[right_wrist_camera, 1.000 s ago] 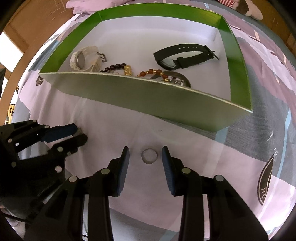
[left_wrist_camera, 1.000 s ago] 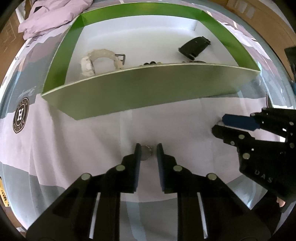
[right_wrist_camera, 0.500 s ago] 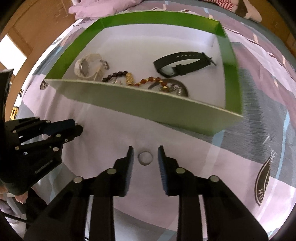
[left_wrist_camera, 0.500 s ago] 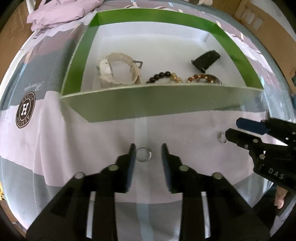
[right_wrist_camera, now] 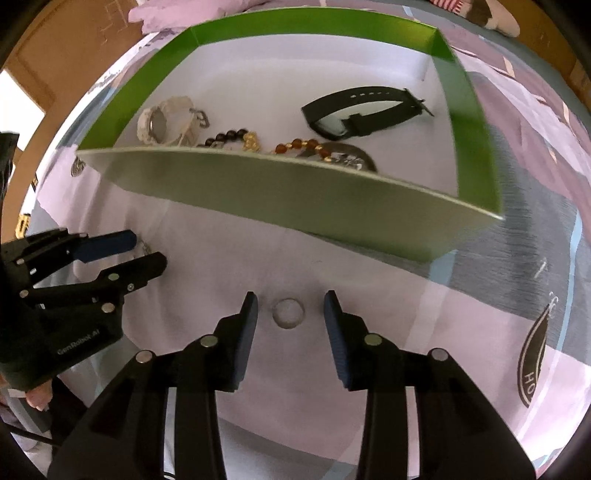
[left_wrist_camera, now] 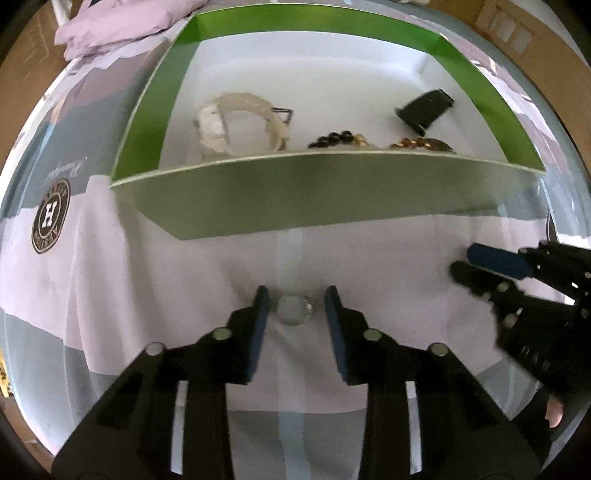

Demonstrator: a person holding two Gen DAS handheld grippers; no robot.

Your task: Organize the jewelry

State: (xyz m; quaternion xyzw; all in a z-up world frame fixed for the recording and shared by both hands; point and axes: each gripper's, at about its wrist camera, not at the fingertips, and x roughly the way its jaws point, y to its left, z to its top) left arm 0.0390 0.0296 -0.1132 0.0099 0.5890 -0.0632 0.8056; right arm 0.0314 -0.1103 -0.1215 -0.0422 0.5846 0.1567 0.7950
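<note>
A silver ring point(left_wrist_camera: 294, 310) lies on the pale bedsheet between the fingers of my open left gripper point(left_wrist_camera: 295, 308), untouched. A second ring point(right_wrist_camera: 288, 313) lies between the fingers of my open right gripper point(right_wrist_camera: 290, 314), also untouched. The green box point(left_wrist_camera: 325, 195) stands just beyond both rings. Inside it lie a white watch point(left_wrist_camera: 236, 125), a black watch point(right_wrist_camera: 365, 110) and beaded bracelets point(right_wrist_camera: 280, 146). The right gripper shows in the left wrist view point(left_wrist_camera: 476, 266). The left gripper shows in the right wrist view point(right_wrist_camera: 144, 251).
The bedsheet point(left_wrist_camera: 110, 295) is pale pink with grey patches and a round "H" logo point(left_wrist_camera: 50, 216). A crumpled lilac cloth point(left_wrist_camera: 122, 22) lies behind the box. Brown cardboard point(right_wrist_camera: 66, 48) stands at the far left.
Both grippers have opened wider around their rings. The rings stay on the sheet. The views have shifted slightly toward the box.
</note>
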